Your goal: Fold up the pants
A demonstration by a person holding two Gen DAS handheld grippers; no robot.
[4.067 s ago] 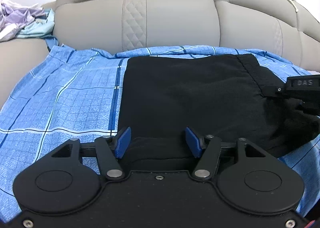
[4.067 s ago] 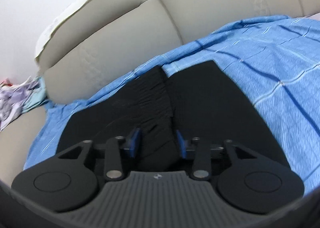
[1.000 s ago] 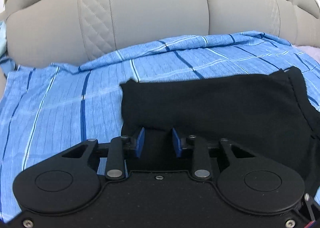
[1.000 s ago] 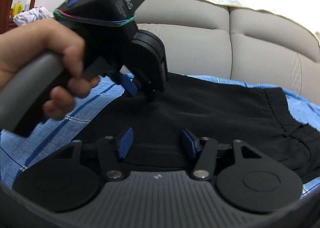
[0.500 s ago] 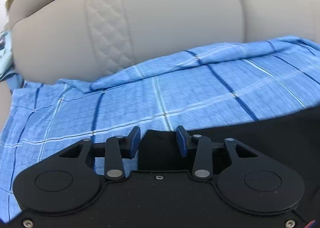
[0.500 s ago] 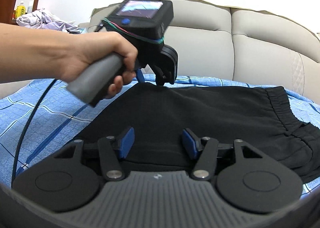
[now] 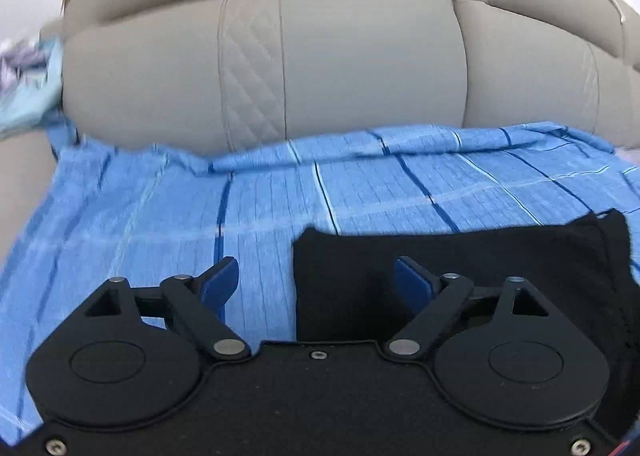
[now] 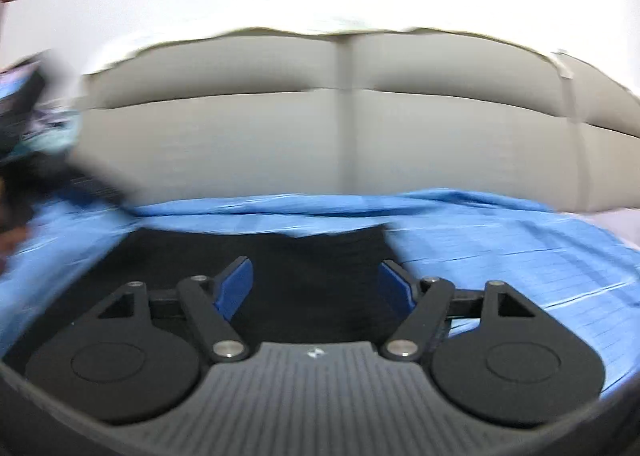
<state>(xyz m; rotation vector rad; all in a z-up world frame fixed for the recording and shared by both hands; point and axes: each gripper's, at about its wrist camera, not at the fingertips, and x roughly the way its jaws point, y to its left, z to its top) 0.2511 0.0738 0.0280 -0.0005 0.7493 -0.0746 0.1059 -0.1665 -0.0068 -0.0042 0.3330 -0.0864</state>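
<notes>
Spreading apart in the foreground of the left wrist view, the jaws of the left gripper [image 7: 316, 284] are opening, blue pads wide, with nothing pressed between them; the near left corner of the folded black pants [image 7: 460, 276] lies below the gap, its straight left edge running between the two fingers [image 7: 218, 284], and the right finger sits over black cloth while the left one sits over the blue plaid sheet [image 7: 160, 212]. The pants lie flat on that sheet, toward the right of this view, with a ribbed band along their far right edge. In the right wrist view, which is smeared by motion, the right gripper [image 8: 316, 288] likewise has its jaws opening and grips nothing; the pants [image 8: 312, 256] fill the space beneath and between its pads, their right edge falling just inside the right finger, with the sheet [image 8: 520, 256] beyond. Behind the sheet rises the beige sofa backrest [image 7: 360, 68], one cushion bearing a quilted diamond panel. At the far left, beside the sofa arm, a blurred heap of pale clothes [image 7: 24, 96] is visible.
</notes>
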